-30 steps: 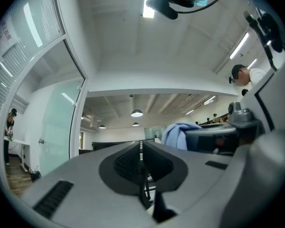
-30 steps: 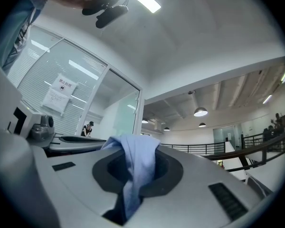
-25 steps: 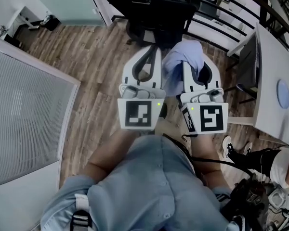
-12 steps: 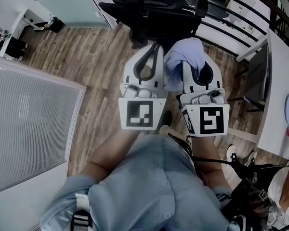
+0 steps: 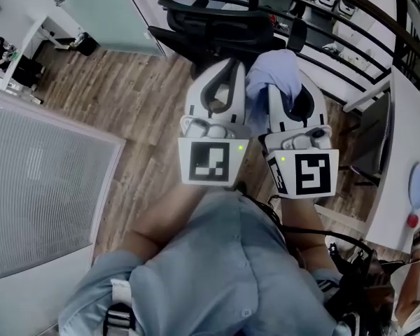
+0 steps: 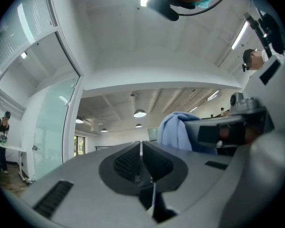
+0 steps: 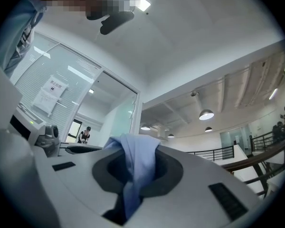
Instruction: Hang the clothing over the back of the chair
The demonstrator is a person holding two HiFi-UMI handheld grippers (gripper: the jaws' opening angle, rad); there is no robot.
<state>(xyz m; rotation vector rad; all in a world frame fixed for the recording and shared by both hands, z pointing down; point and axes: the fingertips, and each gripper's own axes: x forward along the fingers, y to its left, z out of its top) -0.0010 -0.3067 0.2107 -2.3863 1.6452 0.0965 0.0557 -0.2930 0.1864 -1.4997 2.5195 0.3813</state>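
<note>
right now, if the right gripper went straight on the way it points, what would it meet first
Probably the black office chair ahead of the right gripper, though its own view shows only open room; depth unclear.

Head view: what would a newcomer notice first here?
The pale blue cloth stands out at upper centre, bunched at the tip of the right gripper, whose jaws are shut on it. Beside it, the left gripper has its jaws together on nothing, and both carry bold black-and-white marker cubes nearer the person. Just beyond them stands the black chair, the cloth not yet on it.
</note>
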